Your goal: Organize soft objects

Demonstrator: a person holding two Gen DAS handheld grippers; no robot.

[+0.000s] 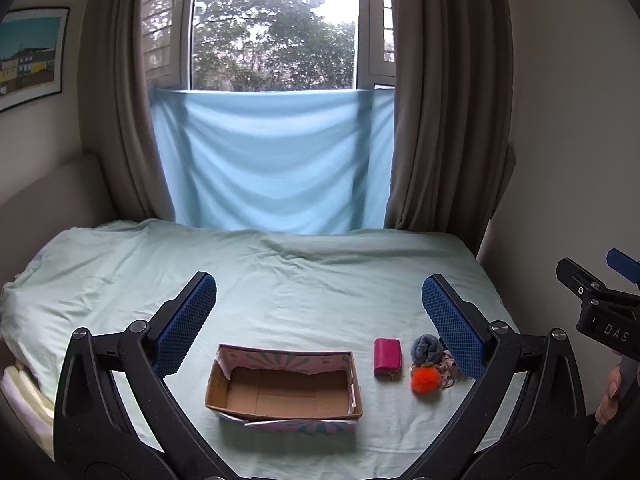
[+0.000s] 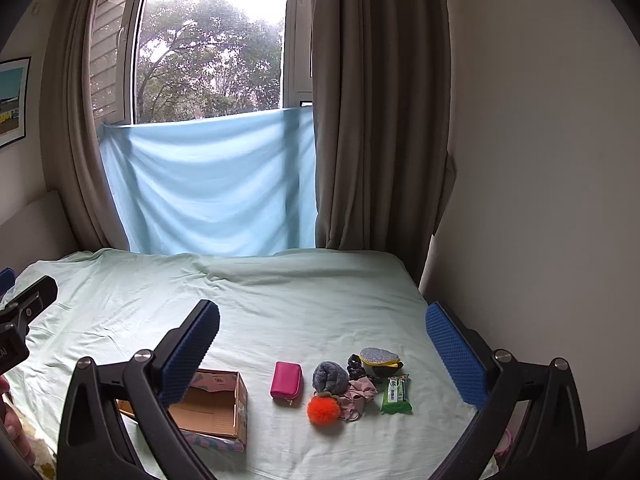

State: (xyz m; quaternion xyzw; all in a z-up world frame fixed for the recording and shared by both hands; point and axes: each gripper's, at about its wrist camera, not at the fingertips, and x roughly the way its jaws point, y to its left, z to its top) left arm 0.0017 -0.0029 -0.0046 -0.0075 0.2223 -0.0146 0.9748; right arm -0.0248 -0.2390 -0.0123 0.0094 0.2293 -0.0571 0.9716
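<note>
An open cardboard box (image 1: pixel 284 390) sits on the bed; it also shows in the right wrist view (image 2: pixel 212 408). To its right lie a pink pouch (image 2: pixel 286 379), a grey-blue rolled sock (image 2: pixel 330 376), an orange pom-pom (image 2: pixel 323 409), a pale pink cloth (image 2: pixel 360 394), a black scrunchie (image 2: pixel 354 362), a glittery sponge pad (image 2: pixel 378 357) and a green wipes packet (image 2: pixel 396 394). The pouch (image 1: pixel 387 356), sock (image 1: pixel 426 347) and pom-pom (image 1: pixel 426 380) show in the left wrist view. My left gripper (image 1: pixel 319 320) is open above the box. My right gripper (image 2: pixel 322 344) is open above the pile.
The bed (image 1: pixel 280 280) has a pale green sheet. A blue cloth (image 1: pixel 272 160) hangs below the window between brown curtains (image 1: pixel 448 120). A wall stands at the right (image 2: pixel 540 160). A headboard (image 1: pixel 52 192) is at the left.
</note>
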